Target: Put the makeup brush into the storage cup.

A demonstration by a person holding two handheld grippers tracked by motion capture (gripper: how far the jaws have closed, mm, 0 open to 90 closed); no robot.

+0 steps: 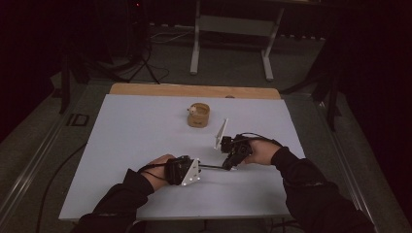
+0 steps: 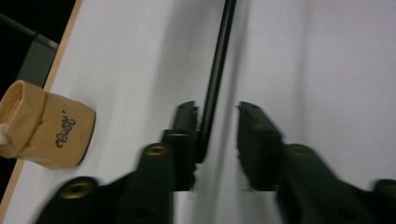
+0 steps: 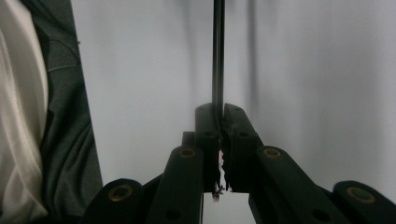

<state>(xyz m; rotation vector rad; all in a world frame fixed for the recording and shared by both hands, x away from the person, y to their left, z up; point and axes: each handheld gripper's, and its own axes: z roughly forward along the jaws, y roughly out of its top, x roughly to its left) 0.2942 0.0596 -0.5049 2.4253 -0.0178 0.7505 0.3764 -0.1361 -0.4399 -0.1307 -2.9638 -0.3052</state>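
A thin black rod [image 1: 213, 167] lies level just above the white table top [image 1: 136, 145], spanning the gap between both grippers. My right gripper [image 1: 227, 166] is shut on one end of it; in the right gripper view the jaws of the right gripper [image 3: 218, 109] pinch the rod [image 3: 218, 51], which runs straight ahead. My left gripper [image 1: 201, 167] faces it from the left. In the left gripper view the rod [image 2: 219, 60] sits between the jaws of the left gripper [image 2: 217, 109], resting against the left jaw with a gap to the right one.
A small tan fabric pouch [image 1: 198, 115] with a white item inside stands at the far middle of the table; it is also at the left in the left gripper view [image 2: 44, 130]. A wooden strip [image 1: 194, 90] borders the far edge. A dark sleeve [image 3: 60, 116] hangs beside the right gripper.
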